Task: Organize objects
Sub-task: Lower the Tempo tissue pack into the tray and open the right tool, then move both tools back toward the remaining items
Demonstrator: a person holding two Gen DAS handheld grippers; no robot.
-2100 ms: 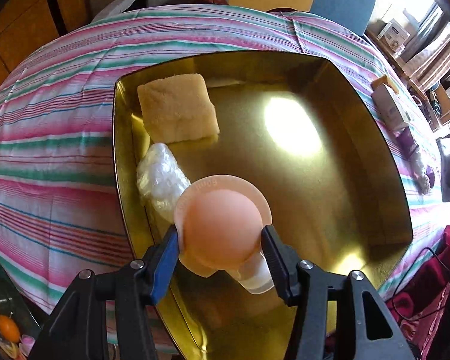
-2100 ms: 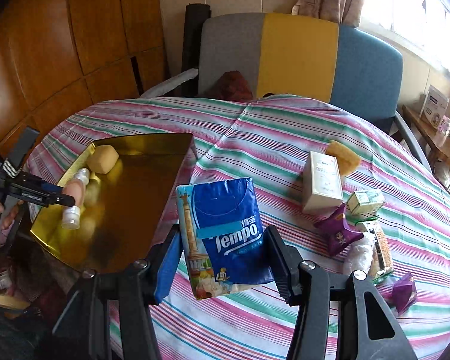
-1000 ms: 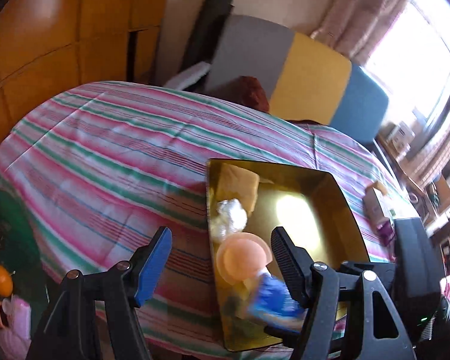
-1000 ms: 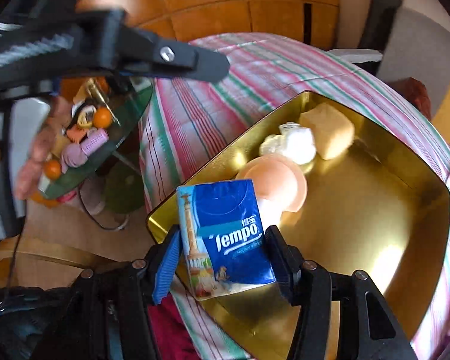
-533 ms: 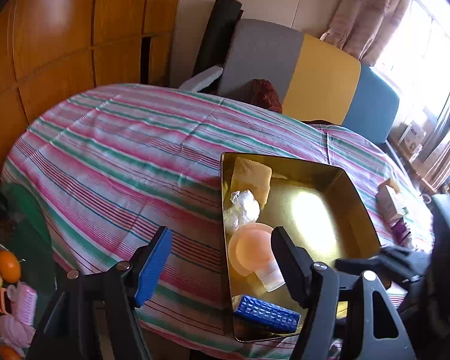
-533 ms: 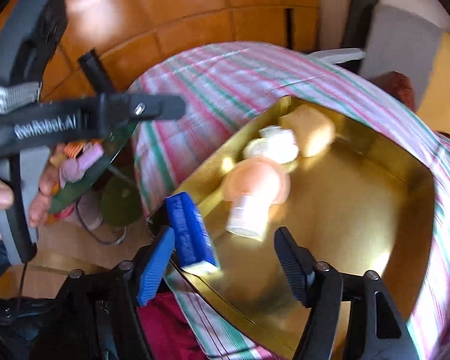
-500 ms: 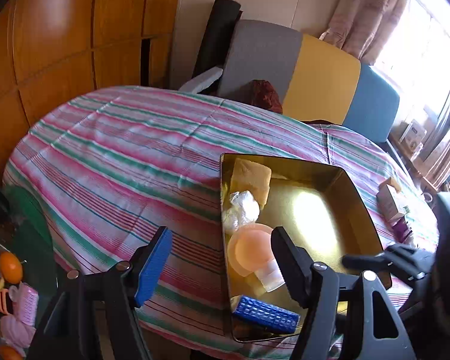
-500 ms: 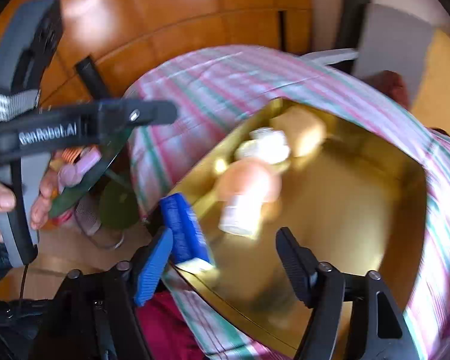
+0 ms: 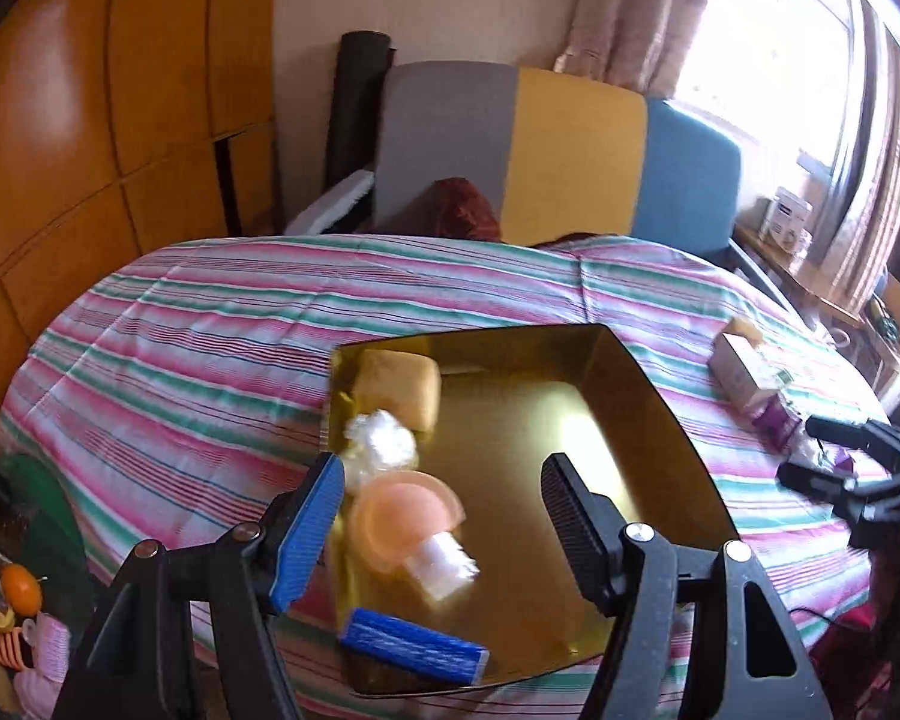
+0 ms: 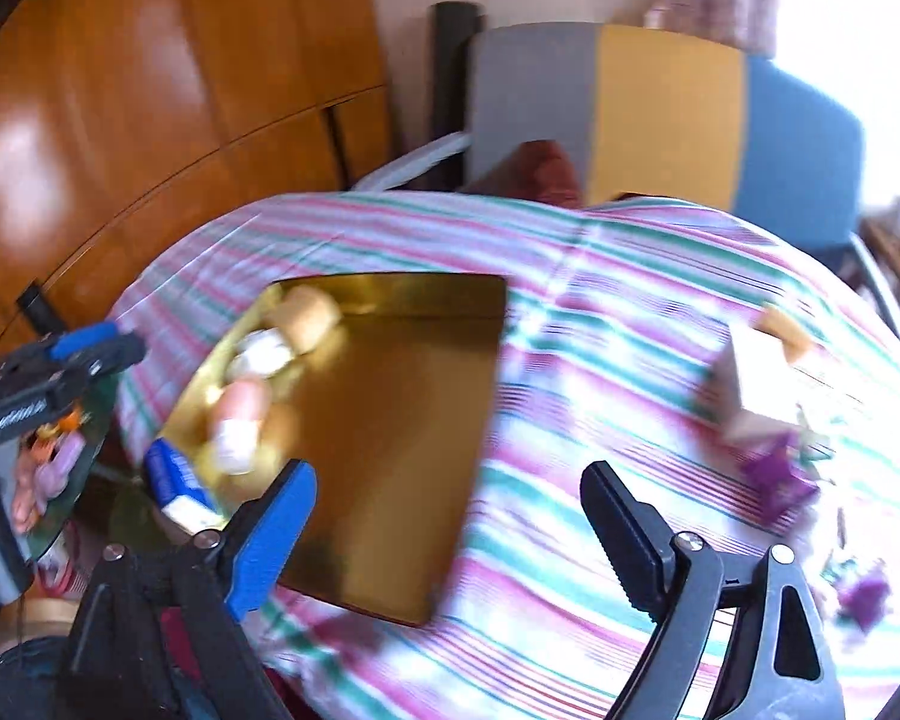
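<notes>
Right gripper, empty with jaws opening, faces loose packets near the desk's right edge, nearer than the left gripper, open and empty over the gold tray.

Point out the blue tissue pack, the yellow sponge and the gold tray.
blue tissue pack (image 9: 413,648), left wrist view, long side face
yellow sponge (image 9: 397,385), left wrist view, top face
gold tray (image 9: 648,396), left wrist view, right wall
</notes>
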